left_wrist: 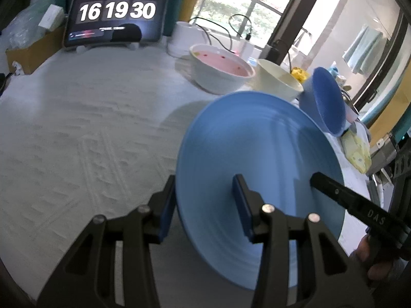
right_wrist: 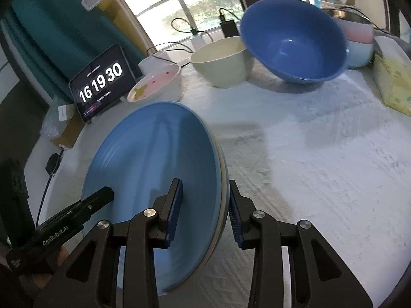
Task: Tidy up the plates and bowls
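From the left wrist view, the left tool [left_wrist: 203, 205] is pinching the rim of the light blue plate [left_wrist: 257, 154], which is being held up off the tabletop [left_wrist: 90, 118].

The right wrist view has the right tool [right_wrist: 205, 210] clamping the opposite rim. Looks like early days: the dark blue bowl [right_wrist: 292, 43], cream bowl [right_wrist: 221, 64] and pink bowl [right_wrist: 156, 84] are sitting loose, not stacked.

A tablet [left_wrist: 115, 16] showing a clock stands beside a cardboard box [left_wrist: 33, 51].

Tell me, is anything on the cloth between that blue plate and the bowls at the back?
Nothing visible: both tools grip the blue plate by opposite rims, and the white cloth up to the cream bowl and blue bowl lies bare.
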